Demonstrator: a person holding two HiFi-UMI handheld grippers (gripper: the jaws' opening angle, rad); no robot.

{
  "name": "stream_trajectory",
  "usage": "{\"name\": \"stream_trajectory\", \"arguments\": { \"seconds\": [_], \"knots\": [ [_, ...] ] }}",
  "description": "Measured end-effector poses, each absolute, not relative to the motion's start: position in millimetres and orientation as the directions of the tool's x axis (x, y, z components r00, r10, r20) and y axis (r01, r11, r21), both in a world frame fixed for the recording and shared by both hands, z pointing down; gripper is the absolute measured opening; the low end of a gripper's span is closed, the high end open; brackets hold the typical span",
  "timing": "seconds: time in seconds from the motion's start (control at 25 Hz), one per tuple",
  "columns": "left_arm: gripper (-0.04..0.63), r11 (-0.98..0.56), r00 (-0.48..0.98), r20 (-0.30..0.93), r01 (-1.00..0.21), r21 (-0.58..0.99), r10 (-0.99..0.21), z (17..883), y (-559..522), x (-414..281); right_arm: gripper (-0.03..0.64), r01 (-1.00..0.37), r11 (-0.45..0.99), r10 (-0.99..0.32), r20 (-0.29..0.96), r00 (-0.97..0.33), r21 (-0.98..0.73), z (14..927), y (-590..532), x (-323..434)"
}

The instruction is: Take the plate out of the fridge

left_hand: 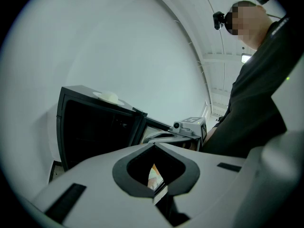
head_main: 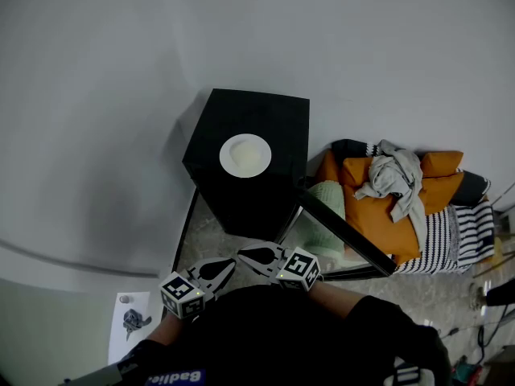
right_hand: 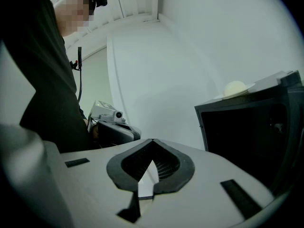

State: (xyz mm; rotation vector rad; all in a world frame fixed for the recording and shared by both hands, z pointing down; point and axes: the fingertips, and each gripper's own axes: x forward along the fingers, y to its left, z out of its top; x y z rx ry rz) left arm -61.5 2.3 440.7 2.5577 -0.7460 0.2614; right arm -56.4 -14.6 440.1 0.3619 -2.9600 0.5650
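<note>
The round white plate (head_main: 245,154) is seen resting on top of the small black box-shaped fridge (head_main: 256,195), near the middle of its top panel, outside the cabinet. A pale rounded lump is carried on the plate. The fridge's dark-framed glass door (head_main: 342,233) is swung open to the right, and the interior is shown dark in both gripper views.

The left gripper (head_main: 228,265) is held low, close to the person's body and well apart from the fridge. Its jaws are pressed together, with nothing pinched. The right gripper (head_main: 244,256) is held just beside it, its jaws likewise closed tight on nothing.

Orange cushions (head_main: 378,215) with a crumpled grey cloth (head_main: 392,175) on them are piled right of the door.
</note>
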Motion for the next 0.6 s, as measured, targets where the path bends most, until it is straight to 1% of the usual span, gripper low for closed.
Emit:
{"name": "stream_trajectory", "arguments": {
  "seconds": [0.6],
  "knots": [
    [-0.002, -0.733, 0.831, 0.299, -0.555, 0.393, -0.469, 437.5, 5.9, -60.4, 0.010, -0.274, 0.897, -0.229, 0.166, -0.959, -0.346, 443.3, -12.0, -53.6]
  ]
}}
